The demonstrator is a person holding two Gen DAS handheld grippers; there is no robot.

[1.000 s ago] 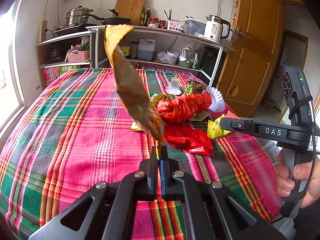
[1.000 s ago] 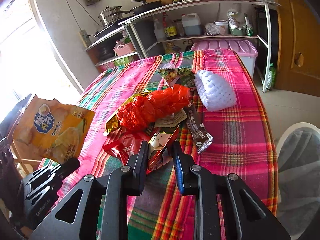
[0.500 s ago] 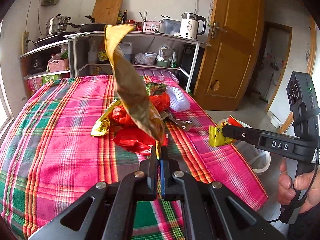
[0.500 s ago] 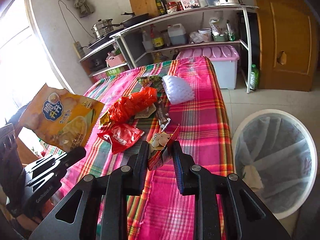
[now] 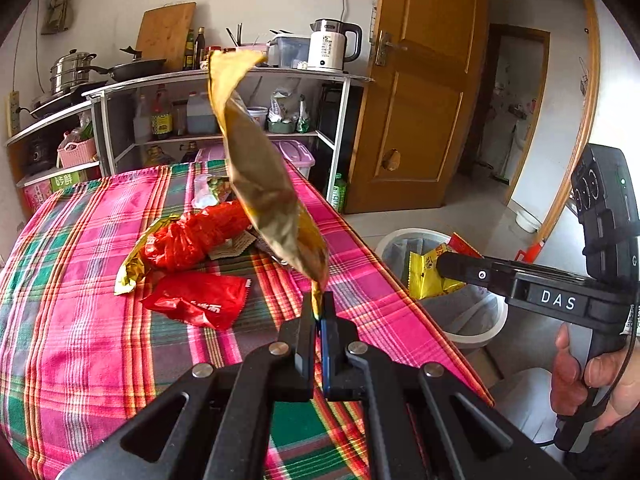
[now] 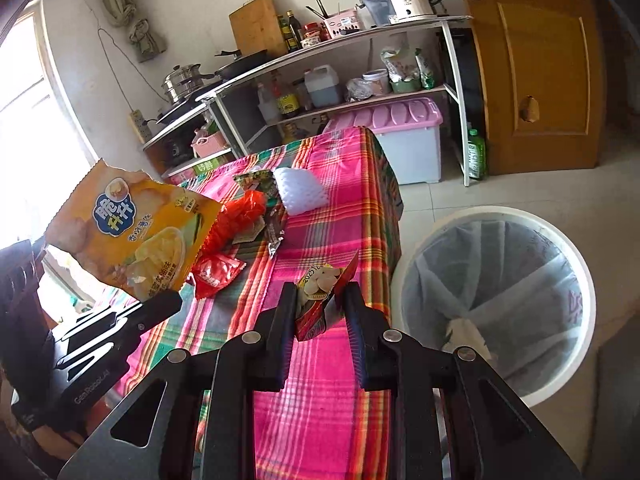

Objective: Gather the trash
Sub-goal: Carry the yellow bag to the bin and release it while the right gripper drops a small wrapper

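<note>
My left gripper point(image 5: 319, 307) is shut on the bottom corner of a yellow chip bag point(image 5: 260, 168), which stands up above the table; the same chip bag point(image 6: 128, 228) shows its printed front in the right wrist view, above the left gripper point(image 6: 160, 306). My right gripper point(image 6: 320, 300) is shut on a small red and yellow snack wrapper point(image 6: 320, 296), held over the table's right edge. In the left wrist view the right gripper point(image 5: 444, 266) holds that wrapper point(image 5: 428, 276) above the white bin point(image 5: 460, 312). More wrappers lie on the plaid tablecloth point(image 5: 80, 280): a crumpled red bag point(image 5: 192, 236) and a flat red packet point(image 5: 200, 300).
The white bin point(image 6: 492, 304) with a clear liner and a crumpled tissue stands on the floor right of the table. A white sponge-like pad point(image 6: 300, 196) lies at the table's far end. Behind stand shelves point(image 6: 340, 64), a pink-lidded box point(image 6: 400, 140) and a wooden door point(image 6: 540, 60).
Both grippers have swung to the right with their wrappers. The bin has come into view, and the right gripper's wrapper has gone from over the table to the table's edge beside the bin.
</note>
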